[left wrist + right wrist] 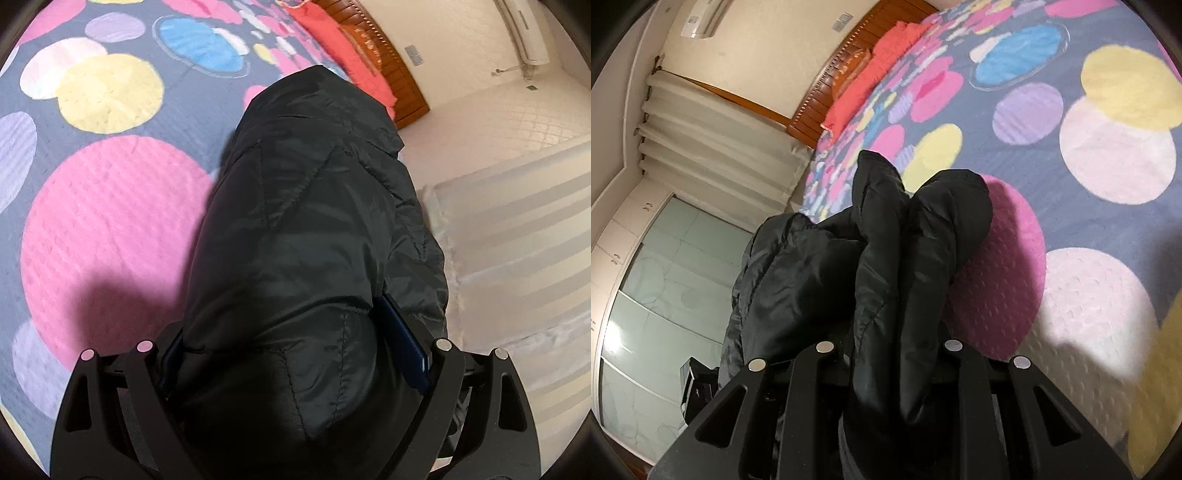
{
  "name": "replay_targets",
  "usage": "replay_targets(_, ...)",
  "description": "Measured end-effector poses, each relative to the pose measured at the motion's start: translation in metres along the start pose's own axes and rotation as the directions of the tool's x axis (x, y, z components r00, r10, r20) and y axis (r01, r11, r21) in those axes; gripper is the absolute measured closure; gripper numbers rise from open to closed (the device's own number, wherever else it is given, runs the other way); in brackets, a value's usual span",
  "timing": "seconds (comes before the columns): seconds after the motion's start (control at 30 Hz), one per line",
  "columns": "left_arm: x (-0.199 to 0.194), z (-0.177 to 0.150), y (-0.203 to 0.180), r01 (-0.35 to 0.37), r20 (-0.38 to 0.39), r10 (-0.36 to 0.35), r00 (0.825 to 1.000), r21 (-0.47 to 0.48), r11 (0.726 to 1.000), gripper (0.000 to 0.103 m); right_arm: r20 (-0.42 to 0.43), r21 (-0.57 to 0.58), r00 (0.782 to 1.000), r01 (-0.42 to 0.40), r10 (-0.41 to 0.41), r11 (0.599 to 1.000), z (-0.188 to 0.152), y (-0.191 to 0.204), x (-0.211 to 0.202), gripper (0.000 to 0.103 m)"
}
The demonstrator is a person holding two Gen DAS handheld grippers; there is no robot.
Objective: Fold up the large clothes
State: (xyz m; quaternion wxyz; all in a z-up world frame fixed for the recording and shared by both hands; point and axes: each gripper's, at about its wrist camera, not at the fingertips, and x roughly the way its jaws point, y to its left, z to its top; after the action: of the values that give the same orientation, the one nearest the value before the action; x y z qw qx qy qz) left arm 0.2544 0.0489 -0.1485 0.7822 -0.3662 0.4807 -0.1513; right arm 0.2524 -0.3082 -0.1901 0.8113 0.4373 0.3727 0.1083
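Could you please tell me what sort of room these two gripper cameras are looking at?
Most likely a bedroom: a bed with a grey quilted bedspread printed with coloured circles, a carved brown wooden headboard behind a coral-red pillow, and a white wall-mounted air conditioner.

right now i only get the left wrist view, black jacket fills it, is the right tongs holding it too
Observer: Yes. In the right wrist view the right tongs are shut on two puffy folds of the black jacket.
Operator: is the cloth off the bed on that side
Observer: The gripped folds stand above the spotted bedspread; the rest of the jacket droops to the left of the tongs, past the bed edge.
Operator: anything else over there i cant see
Observer: A wardrobe with pale glass doors shows beyond the hanging part. For reference, your left tongs are clamped on the jacket too.
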Motion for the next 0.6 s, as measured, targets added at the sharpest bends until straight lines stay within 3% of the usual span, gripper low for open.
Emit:
replay_targets(0.13,0.009,-0.002,0.01,-0.034,0.0,0.034,0.999,0.007,0.999,0.012,-0.012,0.074,1.0,-0.01,0.011,0.997,0.002,-0.026,0.004,0.08)
replay_targets(0.33,0.009,-0.001,0.009,-0.041,-0.008,0.042,0.999,0.015,0.999,0.01,-0.011,0.059,1.0,0.019,-0.019,0.998,-0.002,-0.022,0.011,0.078)
replay_targets(0.5,0.002,0.009,0.016,-0.017,-0.028,0.017,0.999,0.0,1.0,0.01,-0.012,0.013,0.996,0.084,-0.083,0.996,-0.003,-0.014,0.002,0.066)
replay_targets(0.6,-0.014,0.007,0.028,0.007,-0.028,-0.008,1.0,-0.016,1.0,0.01,-0.013,-0.01,0.994,0.111,-0.111,0.994,-0.005,-0.012,-0.007,0.052)
